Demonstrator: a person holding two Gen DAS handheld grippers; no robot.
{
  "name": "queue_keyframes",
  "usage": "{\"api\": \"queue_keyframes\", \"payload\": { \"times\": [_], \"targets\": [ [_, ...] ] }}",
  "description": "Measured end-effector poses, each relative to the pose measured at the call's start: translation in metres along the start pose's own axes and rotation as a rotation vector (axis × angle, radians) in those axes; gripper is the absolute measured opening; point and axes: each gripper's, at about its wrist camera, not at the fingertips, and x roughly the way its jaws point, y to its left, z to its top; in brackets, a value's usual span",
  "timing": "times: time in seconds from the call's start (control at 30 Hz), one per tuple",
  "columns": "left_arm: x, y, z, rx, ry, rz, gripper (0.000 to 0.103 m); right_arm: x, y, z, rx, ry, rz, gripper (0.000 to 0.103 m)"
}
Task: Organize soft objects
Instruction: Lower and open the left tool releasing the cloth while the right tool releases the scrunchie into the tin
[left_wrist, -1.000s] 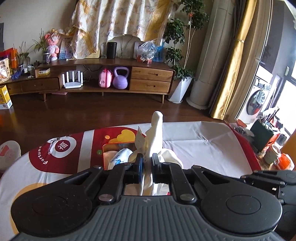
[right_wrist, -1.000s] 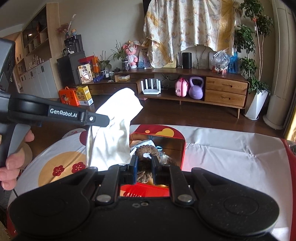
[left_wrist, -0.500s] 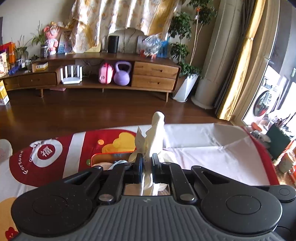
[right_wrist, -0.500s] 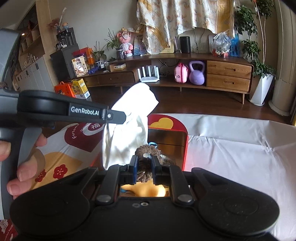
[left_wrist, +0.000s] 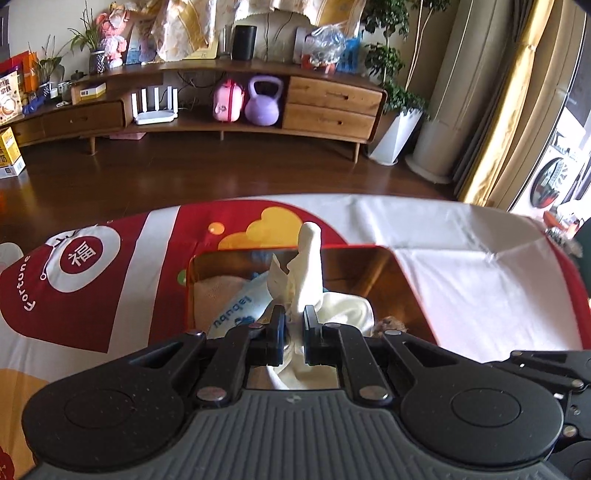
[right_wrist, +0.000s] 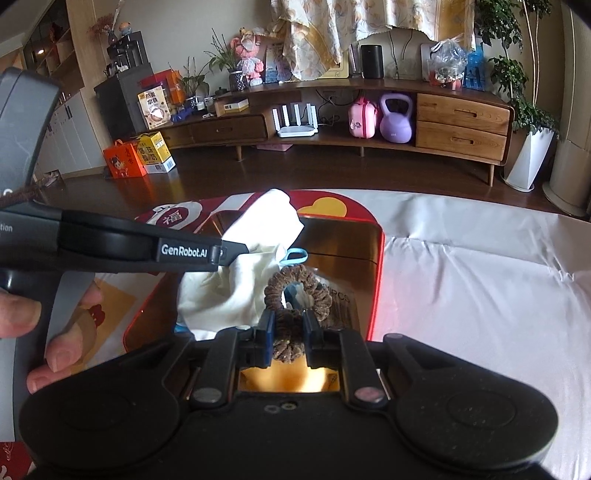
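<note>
My left gripper (left_wrist: 294, 325) is shut on a white cloth (left_wrist: 308, 280) and holds it over a shiny red box (left_wrist: 402, 269) on the table; the same cloth (right_wrist: 236, 280) shows in the right wrist view, hanging from the left gripper (right_wrist: 236, 249). My right gripper (right_wrist: 289, 326) is shut on a brown scrunchie (right_wrist: 299, 291) above the box (right_wrist: 376, 280). Inside the box lie a wipes packet (left_wrist: 236, 310) and a pale pink soft item (left_wrist: 214, 291). A light blue loop (right_wrist: 295, 254) shows behind the cloth.
The table wears a white cloth with a red and gold print (left_wrist: 81, 258). A white stretch (right_wrist: 480, 280) lies to the right of the box. Beyond the table are a wooden floor and a low wooden cabinet (left_wrist: 229, 107). A hand (right_wrist: 55, 332) holds the left gripper.
Both grippers have come down and forward over the red box with their loads. The white cloth now hangs into the box, and the scrunchie sits lower over it.
</note>
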Motion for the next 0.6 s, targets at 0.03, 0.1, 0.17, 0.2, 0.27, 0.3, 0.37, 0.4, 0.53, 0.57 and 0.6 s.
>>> {"api": "queue_keyframes", "payload": {
  "times": [0.03,0.1,0.17,0.2,0.27,0.3,0.37,0.4,0.53,0.57,0.6],
  "targets": [
    [0.002,0.001,-0.002,0.005,0.006,0.003,0.01,0.001,0.001,0.0,-0.007,0.003,-0.007,0.015],
    [0.007,0.003,-0.004,0.008,0.018,0.013,0.01,0.005,0.003,-0.001,-0.02,0.011,-0.017,0.015],
    [0.011,0.006,-0.007,0.008,0.031,0.019,0.009,0.008,0.004,-0.003,-0.029,0.017,-0.023,0.016],
    [0.013,0.007,-0.009,0.011,0.036,0.026,0.009,0.009,0.005,-0.003,-0.031,0.02,-0.025,0.016],
    [0.018,0.009,-0.012,0.019,0.047,0.034,0.009,0.012,0.003,-0.004,-0.026,0.023,-0.025,0.017],
    [0.019,0.01,-0.013,0.02,0.053,0.033,0.009,0.013,0.003,-0.004,-0.022,0.024,-0.026,0.018],
    [0.022,0.011,-0.014,0.016,0.064,0.029,0.009,0.013,0.003,-0.005,-0.02,0.025,-0.02,0.02],
    [0.022,0.011,-0.014,0.016,0.068,0.025,0.009,0.013,0.003,-0.004,-0.022,0.028,-0.021,0.022],
    [0.02,0.011,-0.012,0.007,0.069,0.015,0.01,0.011,0.004,-0.003,-0.017,0.027,-0.036,0.024],
    [0.019,0.011,-0.011,0.007,0.07,0.016,0.011,0.01,0.004,-0.002,-0.014,0.025,-0.038,0.025],
    [0.017,0.011,-0.011,0.006,0.072,0.017,0.013,0.008,0.004,-0.002,-0.011,0.02,-0.039,0.026]
  ]
}}
